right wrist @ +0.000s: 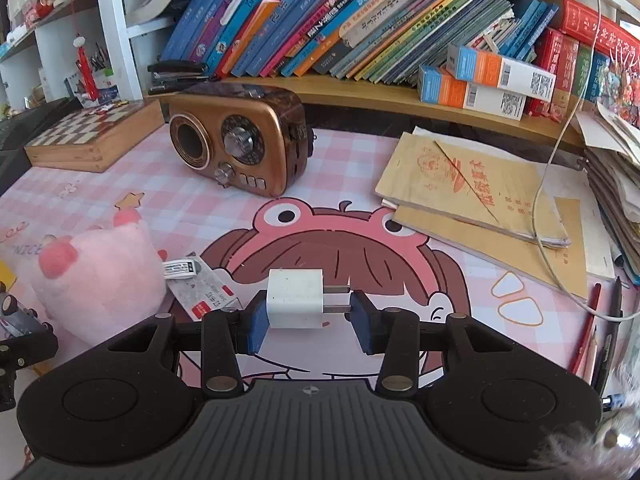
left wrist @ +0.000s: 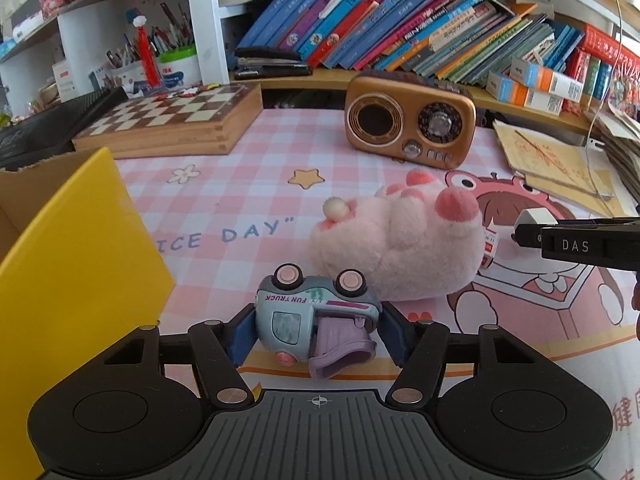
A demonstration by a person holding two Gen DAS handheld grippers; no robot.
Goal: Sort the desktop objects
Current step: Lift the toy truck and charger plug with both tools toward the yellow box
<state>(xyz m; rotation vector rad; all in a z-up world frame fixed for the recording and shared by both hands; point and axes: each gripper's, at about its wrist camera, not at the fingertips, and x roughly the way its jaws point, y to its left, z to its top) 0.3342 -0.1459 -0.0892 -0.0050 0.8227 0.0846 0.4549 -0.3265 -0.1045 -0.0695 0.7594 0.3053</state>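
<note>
The left gripper (left wrist: 318, 330) clamps the upside-down toy truck (left wrist: 316, 320) across its hard, light, slippery plastic body, while the right gripper (right wrist: 306, 320) pinches the small rigid charger (right wrist: 295, 298) between body and prongs, a slip-prone hold above the desk (right wrist: 360, 168).

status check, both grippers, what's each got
Left gripper shut on toy truck, upside down. Right gripper shut on white charger. Pink plush just ahead of left.
</note>
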